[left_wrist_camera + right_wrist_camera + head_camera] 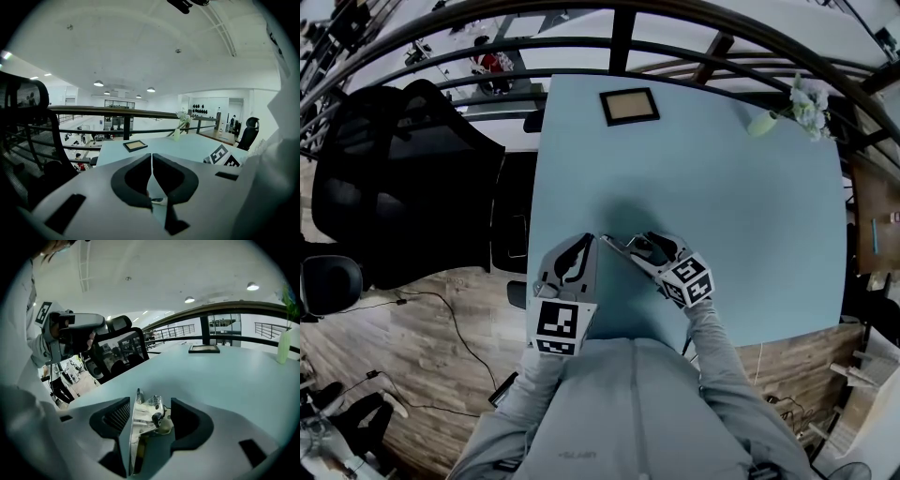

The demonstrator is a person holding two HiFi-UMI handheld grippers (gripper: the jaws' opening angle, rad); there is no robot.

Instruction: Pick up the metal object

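The metal object (617,248) is a shiny flat plate with a small hinge-like fitting, held over the near part of the light blue table (722,216). My right gripper (639,246) is shut on it. In the right gripper view the plate (139,420) stands on edge between the jaws of my right gripper (150,401). My left gripper (586,242) hovers just left of the plate's end, its jaws pressed together in the left gripper view (151,155) with nothing gripped at the tips. A small bit of metal (159,200) shows low in the gap.
A dark picture frame (629,106) lies at the table's far edge. A vase of pale flowers (797,105) stands at the far right corner. A black office chair (384,178) sits left of the table. A curved railing (581,45) runs behind.
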